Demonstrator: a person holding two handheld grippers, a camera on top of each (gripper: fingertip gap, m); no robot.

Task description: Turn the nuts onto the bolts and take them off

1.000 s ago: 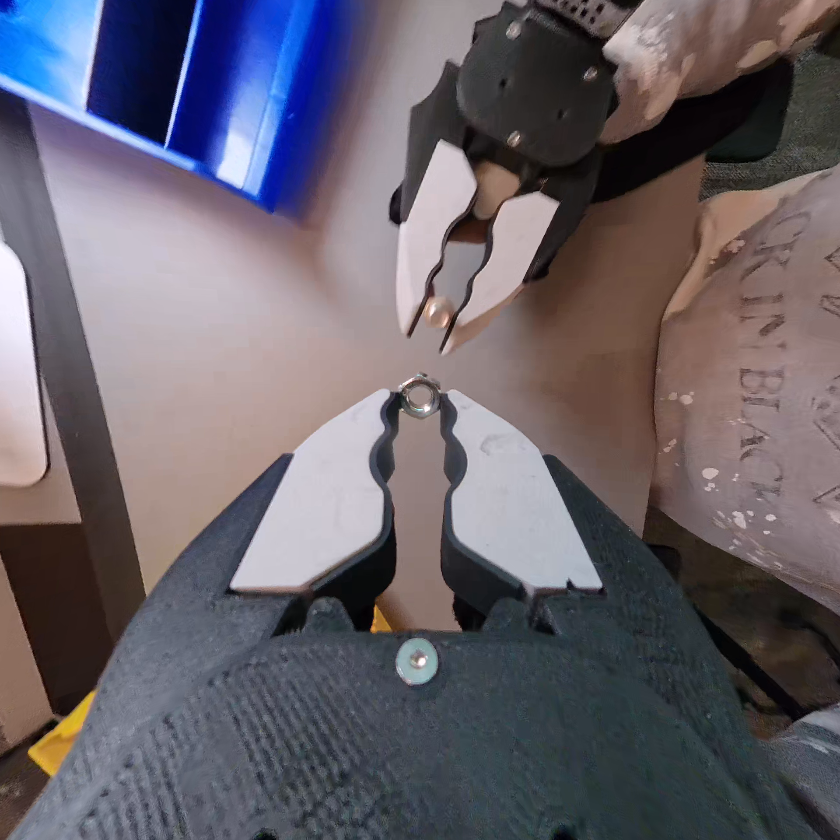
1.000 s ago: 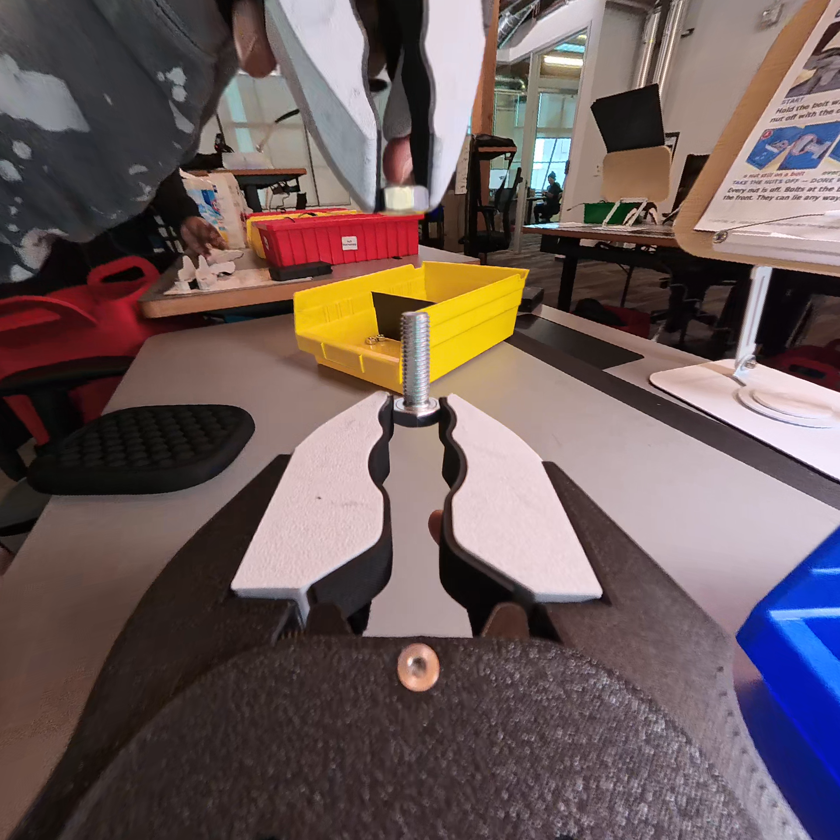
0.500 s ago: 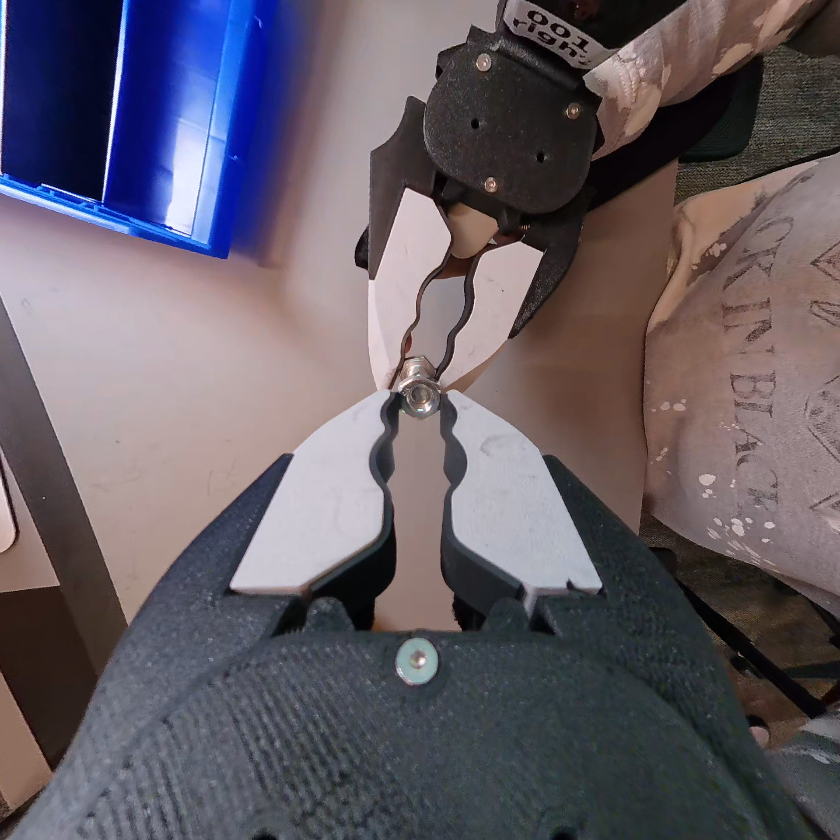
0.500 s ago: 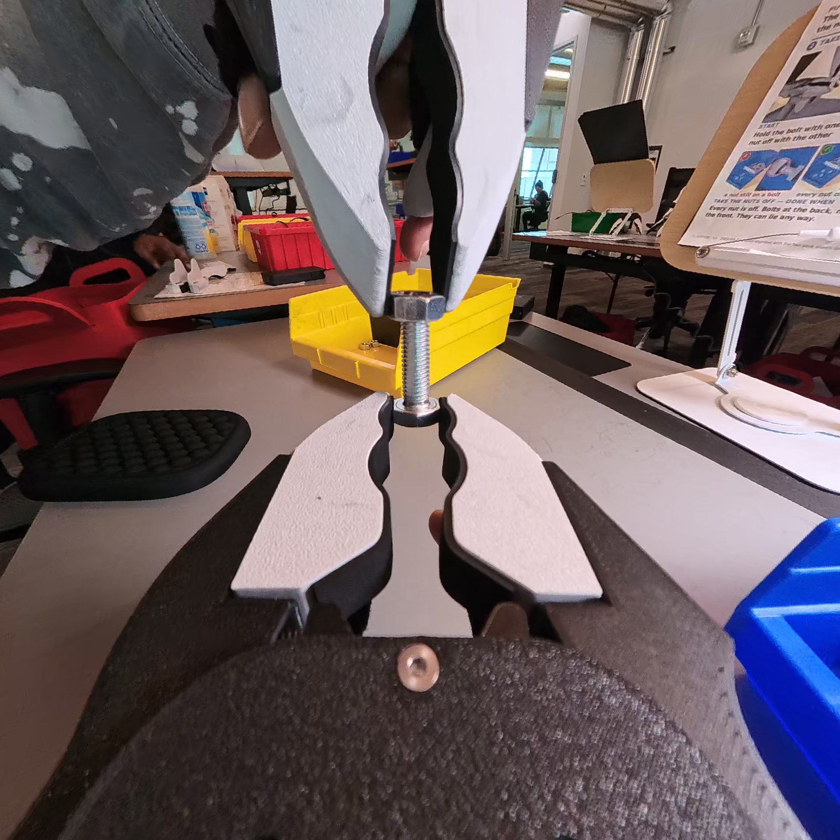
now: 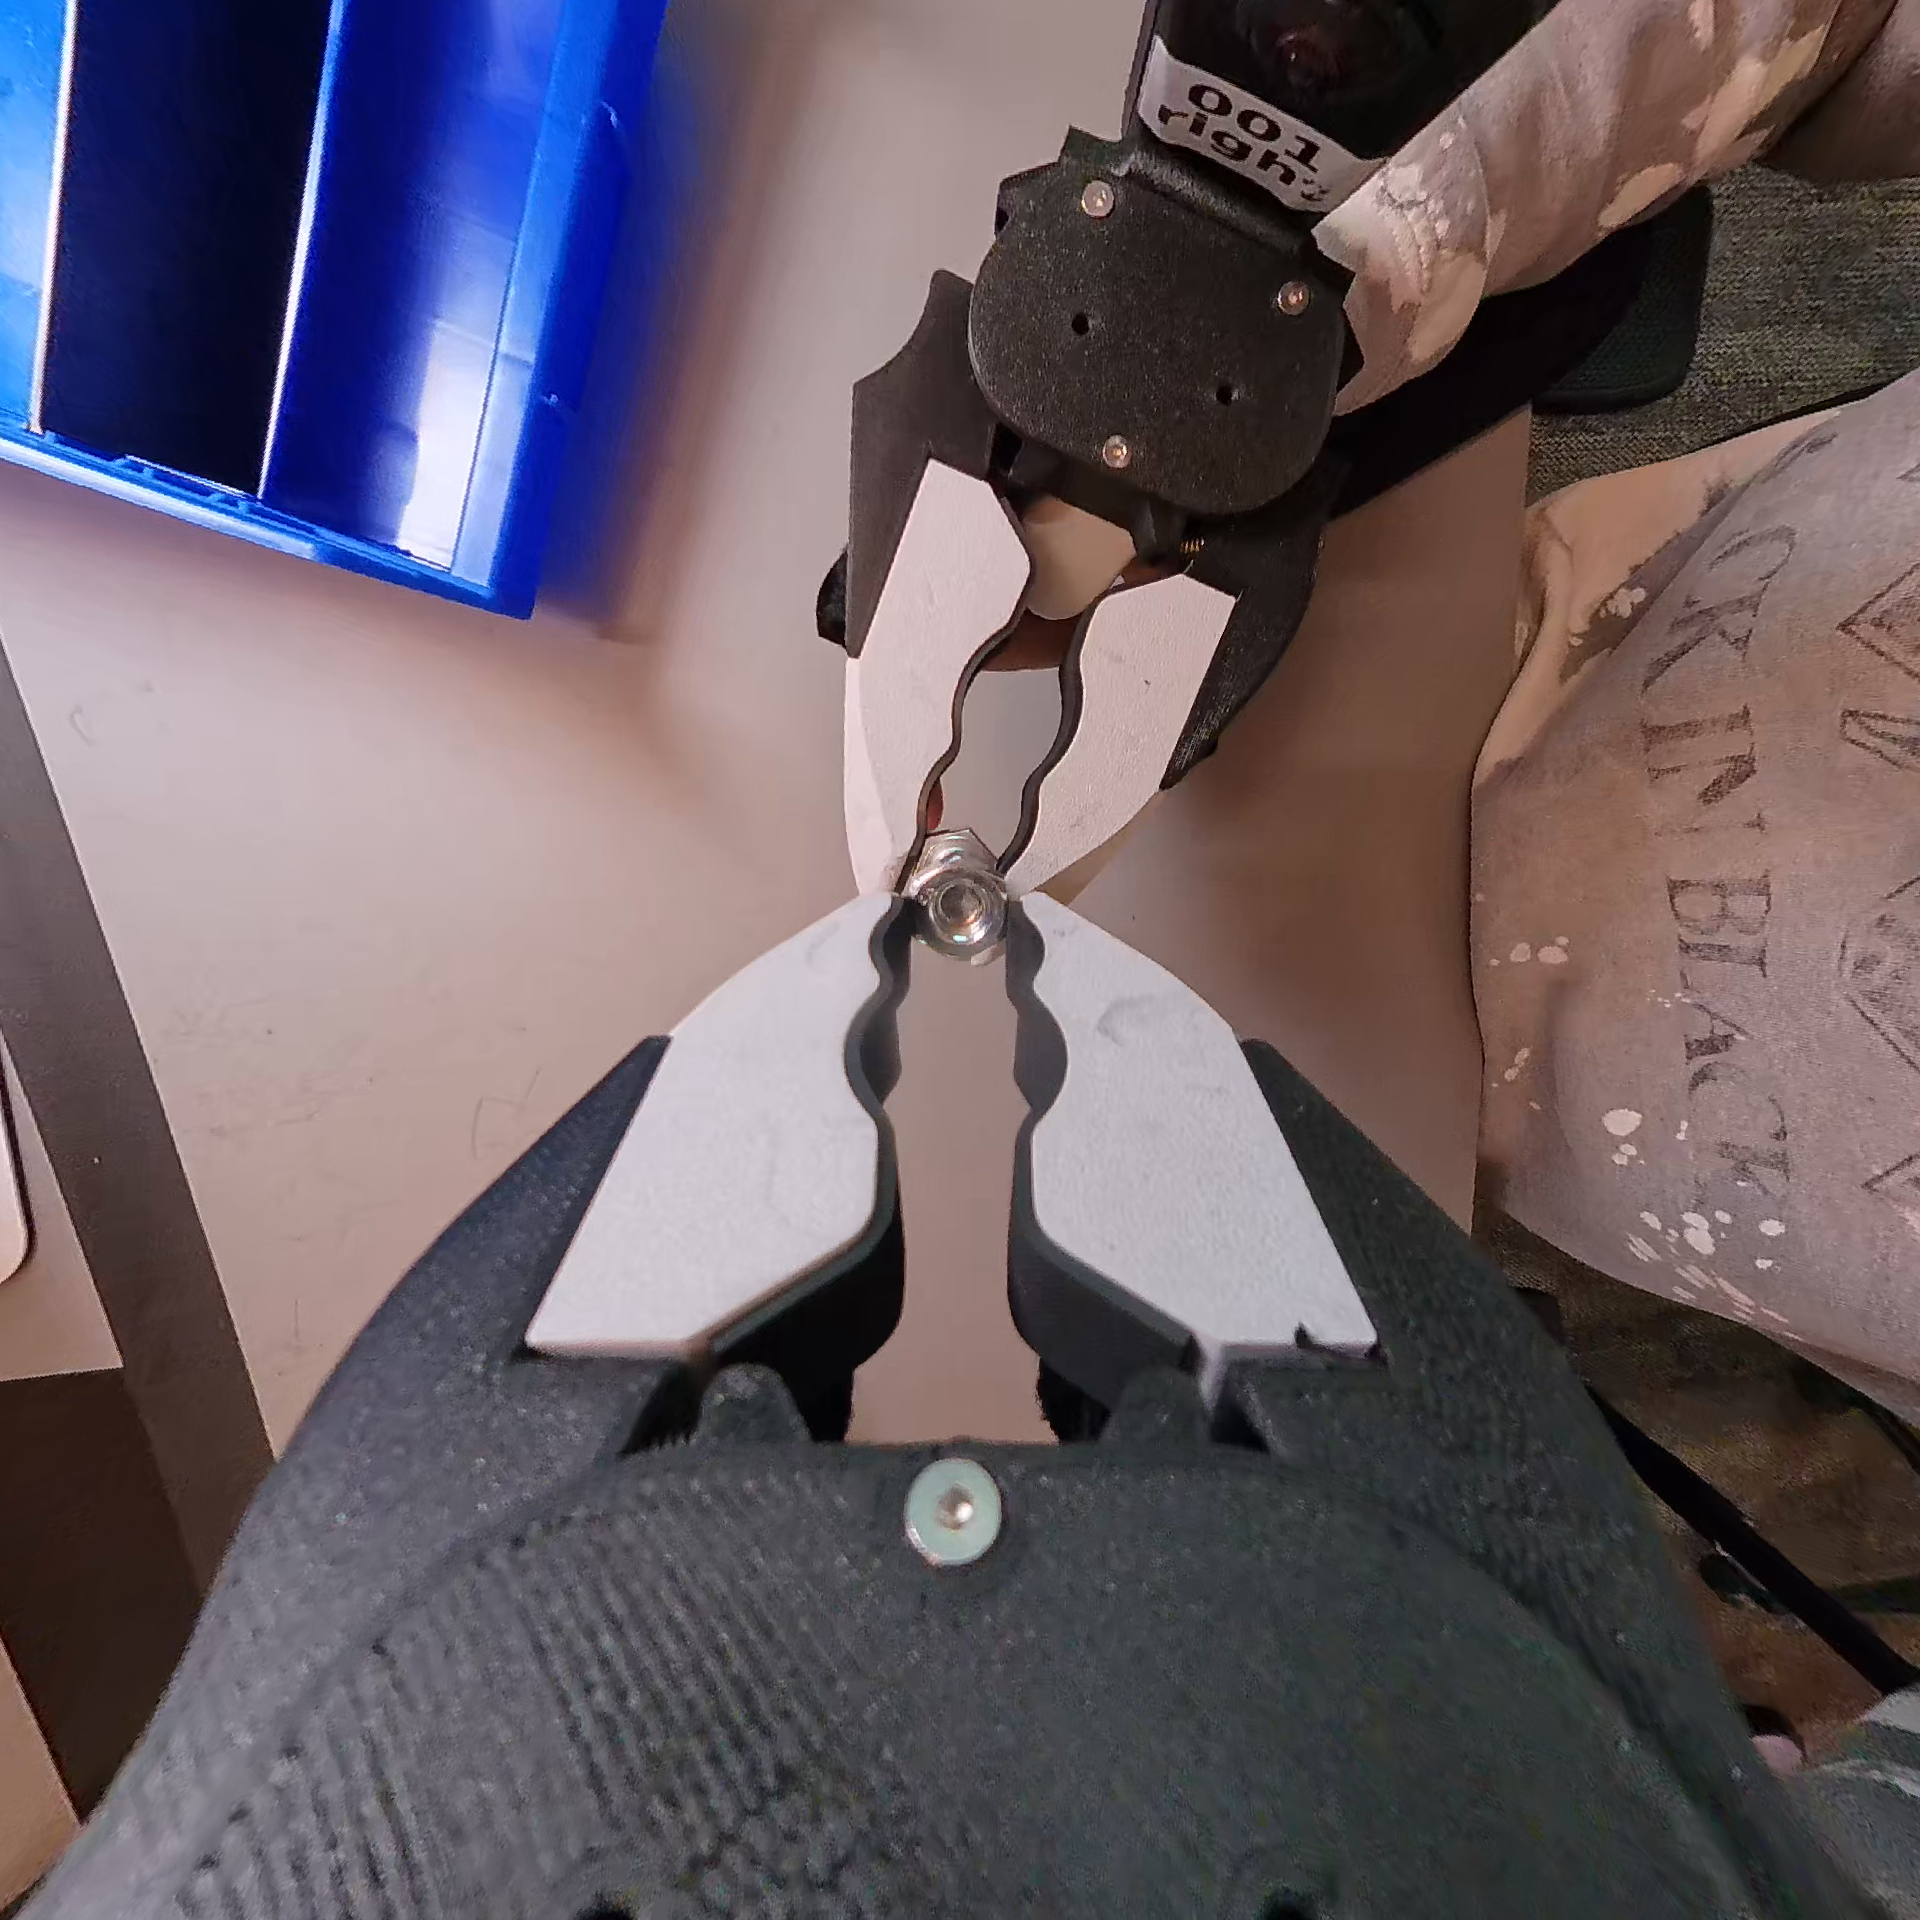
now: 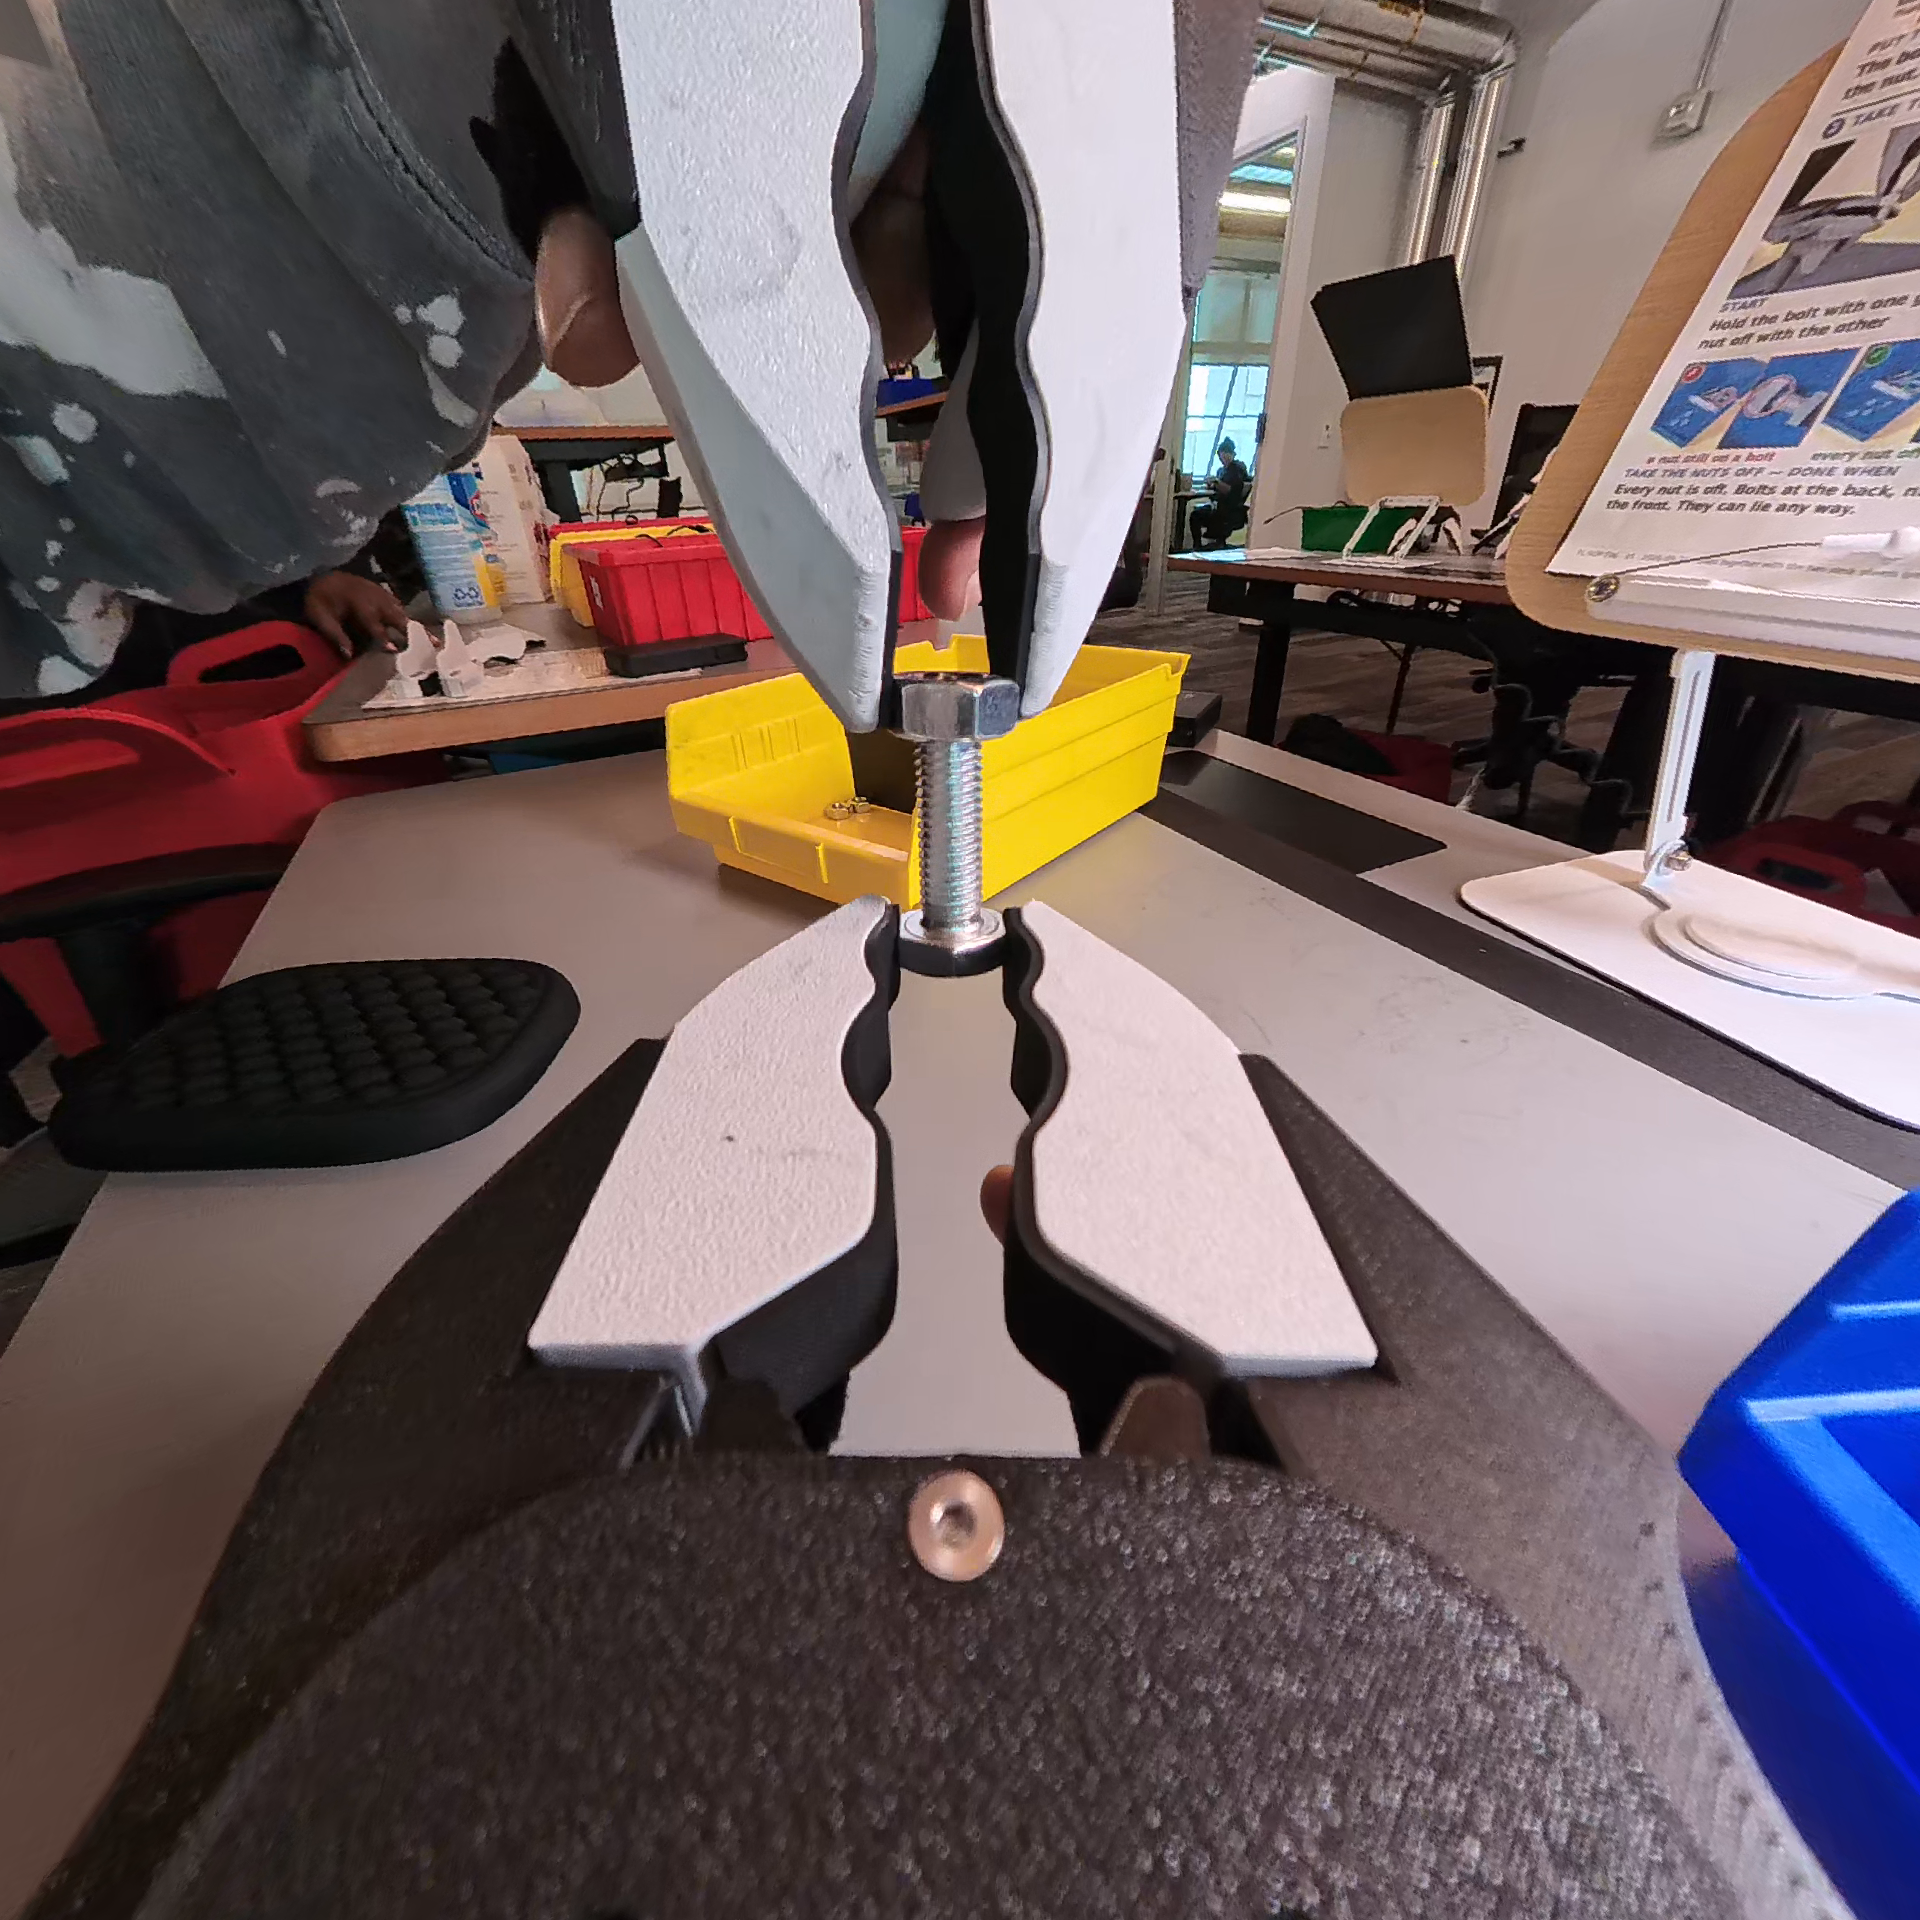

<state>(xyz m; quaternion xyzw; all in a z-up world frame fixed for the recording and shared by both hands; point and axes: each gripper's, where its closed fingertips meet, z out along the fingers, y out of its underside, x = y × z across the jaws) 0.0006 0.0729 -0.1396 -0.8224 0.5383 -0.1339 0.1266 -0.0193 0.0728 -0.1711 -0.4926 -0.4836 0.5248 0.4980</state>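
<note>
Above, left tongs point(image 6: 951, 707) pinch nut point(image 6: 958, 707) atop bolt point(image 6: 951, 831) in right tongs point(image 6: 951, 940).

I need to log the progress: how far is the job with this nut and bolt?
Done: the right gripper holds the bolt upright by its head. In hand: the left gripper sets the nut on the bolt's tip. Left: turning it down the bare threads, then taking it off.
</note>
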